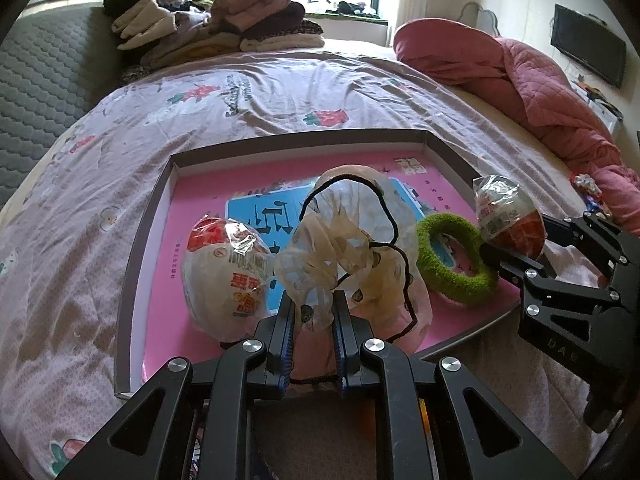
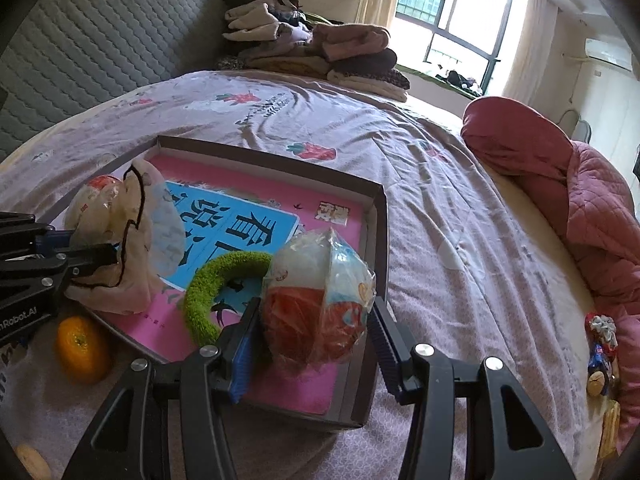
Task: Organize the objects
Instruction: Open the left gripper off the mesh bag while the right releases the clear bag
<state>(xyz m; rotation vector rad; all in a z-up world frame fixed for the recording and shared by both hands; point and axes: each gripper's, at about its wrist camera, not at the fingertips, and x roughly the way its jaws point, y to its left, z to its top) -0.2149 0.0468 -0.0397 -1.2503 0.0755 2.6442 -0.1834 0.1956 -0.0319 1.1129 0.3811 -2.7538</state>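
Note:
A shallow box lid with a pink printed floor lies on the bed. My left gripper is shut on a beige cloth pouch with black trim, held over the lid. A white and red wrapped egg toy lies in the lid to its left. A green fuzzy ring lies in the lid. My right gripper is shut on a wrapped orange and white egg toy above the lid's near right corner.
An orange lies on the bed beside the lid. Small toys lie by the pink quilt on the right. Folded clothes are stacked at the far side near the grey headboard.

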